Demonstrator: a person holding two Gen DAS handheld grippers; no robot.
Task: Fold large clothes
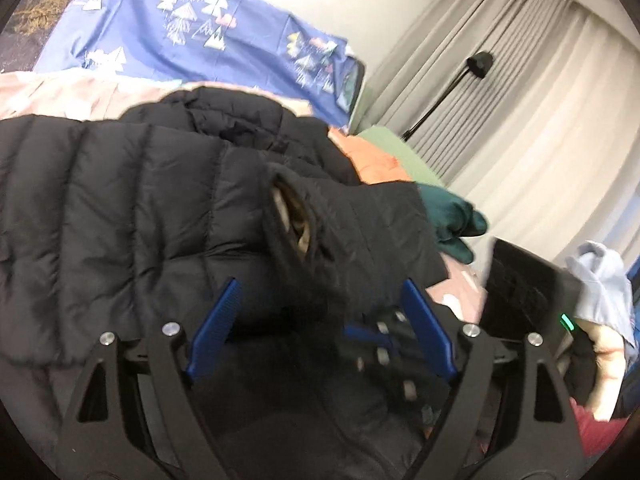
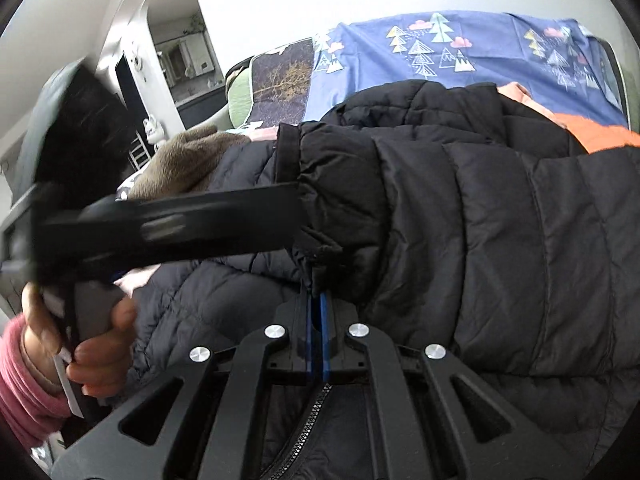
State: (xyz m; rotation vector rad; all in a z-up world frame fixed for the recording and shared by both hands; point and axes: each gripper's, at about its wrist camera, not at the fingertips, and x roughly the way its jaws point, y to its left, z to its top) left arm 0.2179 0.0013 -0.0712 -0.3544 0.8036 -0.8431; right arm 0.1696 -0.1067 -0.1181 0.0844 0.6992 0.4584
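Observation:
A black quilted puffer jacket (image 1: 120,200) lies spread on the bed; it also fills the right wrist view (image 2: 480,220). Its sleeve, with an open cuff (image 1: 294,220), lies across the body of the jacket between the blue pads of my left gripper (image 1: 320,292), whose jaws stand wide open. My right gripper (image 2: 318,300) is shut on a fold of the sleeve near its cuff (image 2: 288,156). The left gripper's body (image 2: 160,224) and the hand holding it cross the left side of the right wrist view. The jacket's zipper (image 2: 308,428) runs below the right gripper.
A blue sheet with a tree print (image 1: 200,32) hangs behind the bed. An orange garment (image 1: 376,160), a dark green one (image 1: 452,216) and a brown fleece (image 2: 180,160) lie beside the jacket. Grey curtains (image 1: 520,100) hang at the right.

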